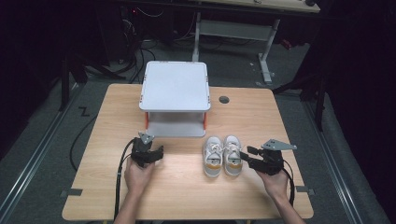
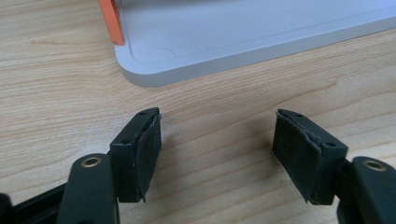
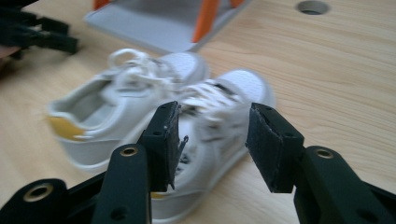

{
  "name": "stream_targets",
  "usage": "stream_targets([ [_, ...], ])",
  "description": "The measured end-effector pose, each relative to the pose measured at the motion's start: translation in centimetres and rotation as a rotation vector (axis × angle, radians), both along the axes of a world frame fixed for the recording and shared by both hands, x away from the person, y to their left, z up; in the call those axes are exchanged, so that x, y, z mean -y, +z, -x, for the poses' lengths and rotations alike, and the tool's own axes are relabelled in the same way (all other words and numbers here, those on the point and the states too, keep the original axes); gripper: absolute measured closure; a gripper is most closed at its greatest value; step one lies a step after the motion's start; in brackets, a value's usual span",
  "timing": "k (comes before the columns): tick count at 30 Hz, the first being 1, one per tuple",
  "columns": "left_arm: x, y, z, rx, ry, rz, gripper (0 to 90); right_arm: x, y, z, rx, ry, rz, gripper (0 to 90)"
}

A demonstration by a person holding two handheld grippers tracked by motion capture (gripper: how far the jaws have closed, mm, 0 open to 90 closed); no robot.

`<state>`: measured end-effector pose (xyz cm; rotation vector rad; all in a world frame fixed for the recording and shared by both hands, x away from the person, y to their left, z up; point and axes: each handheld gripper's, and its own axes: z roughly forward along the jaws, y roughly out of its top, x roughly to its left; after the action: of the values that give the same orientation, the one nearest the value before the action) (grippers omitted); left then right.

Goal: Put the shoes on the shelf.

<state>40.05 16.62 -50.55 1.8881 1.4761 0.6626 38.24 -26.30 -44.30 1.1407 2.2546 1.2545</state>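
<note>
Shoes (image 1: pixel 222 156), a white pair w/ yellow heel patches, sit side by side on the wooden table (image 1: pixel 187 186), right of centre, toes pointing away from the person, just in front of the shelf's right front corner. Nearest the camera, two forearms come in from the bottom edge, cut off by the frame. Left gripper (image 1: pixel 159 151) rests low over the table left of the shoes and well apart from them; in the left gripper view its jaws stand wide apart w/ bare wood between the pads (image 2: pixel 148 154), nothing held, gripper mid-gap at (image 2: pixel 217 154). Right gripper (image 1: pixel 246 154) sits just beside the right shoe, jaws aimed at it; in the right gripper view (image 3: pixel 212 144) jaws are spread, nothing between the pads, and the pair (image 3: pixel 154 112) lies just beyond them, blurred, laces hard to make out, lower part of the near shoe hidden behind the left jaw. Can't tell if the jaw tips touch the shoe. Farther back, a grey two-tier shelf (image 1: pixel 175 86) w/ orange posts stands at the table's far middle; its top tier hides most of the lower tier. A round cable hole (image 1: pixel 224 99) sits right of it. Beyond the table, floor and desk legs fade into dark, details unclear.
</note>
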Motion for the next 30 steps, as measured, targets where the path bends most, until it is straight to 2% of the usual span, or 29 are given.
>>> stream_targets([
  [2,0.0,0.0,0.0,0.000,-0.002,-0.001,32.7,0.7,-0.7,-0.5,-0.012,-0.036,-0.007,50.7],
  [6,0.0,0.0,0.0,0.000,-0.002,-0.001,32.7,1.8,-2.6,-1.8,-0.045,-0.121,0.053,48.4],
  [7,0.0,0.0,0.0,0.000,-0.002,-0.001,32.7,1.8,-2.6,-1.8,-0.045,-0.121,0.053,48.4],
  [8,0.0,0.0,0.0,-0.001,-0.002,0.000,32.7,2.4,-3.6,-2.5,-0.058,-0.165,0.070,48.2],
  [11,0.0,0.0,0.0,0.000,-0.002,0.001,32.3,2.8,-4.2,-3.1,-0.069,-0.196,0.090,48.1],
  [12,0.0,0.0,0.0,-0.001,-0.005,0.002,31.9,3.1,-4.6,-3.6,-0.084,-0.223,0.102,47.2],
  [17,0.1,0.0,0.0,-0.001,0.000,0.003,31.6,3.5,-5.3,-4.4,-0.097,-0.265,0.128,45.6],
  [25,0.2,0.0,0.2,-0.003,-0.009,0.003,29.5,3.3,-5.8,-4.7,-0.066,-0.295,0.167,42.5],
  [28,0.9,0.6,0.6,-0.054,-0.005,-0.015,31.2,3.1,-5.8,-4.8,-0.064,-0.289,0.175,39.7],
  [29,0.9,0.6,0.6,-0.054,-0.005,-0.015,32.7,3.1,-5.8,-4.8,-0.064,-0.289,0.175,39.7],
  [30,1.6,1.0,1.0,-0.056,-0.019,-0.034,33.6,3.1,-5.8,-4.8,-0.064,-0.289,0.175,39.6],
])
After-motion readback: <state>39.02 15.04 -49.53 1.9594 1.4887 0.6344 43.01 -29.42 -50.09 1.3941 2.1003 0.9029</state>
